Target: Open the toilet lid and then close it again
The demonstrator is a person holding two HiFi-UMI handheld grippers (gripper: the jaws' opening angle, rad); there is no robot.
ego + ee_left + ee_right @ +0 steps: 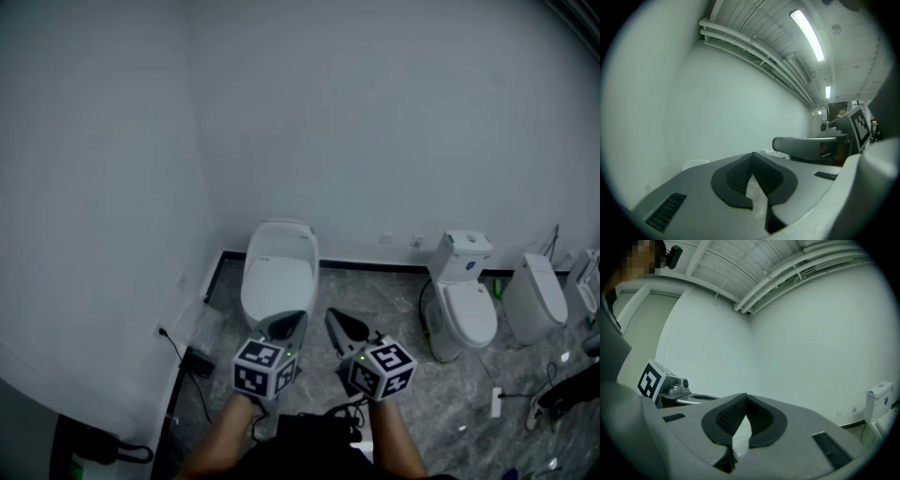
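Two grippers show low in the head view. The left gripper and the right gripper both point away from the person toward a white toilet standing against the wall. The toilet lid lies flat on the bowl, closed. The left gripper's tip sits at the lid's near edge in the picture, but whether it touches cannot be told. The right gripper is just beside it, over the grey marbled floor. A second toilet stands well apart to the right.

In the left gripper view, the left gripper has its fingers clenched, the dark pads meeting at the tip with nothing between them. The right gripper lies level at the right, under a strip light.

In the right gripper view, the right gripper has its fingers clenched tip to tip, empty. The left gripper's marker cube shows at the left. The second toilet is at the far right, against the wall.
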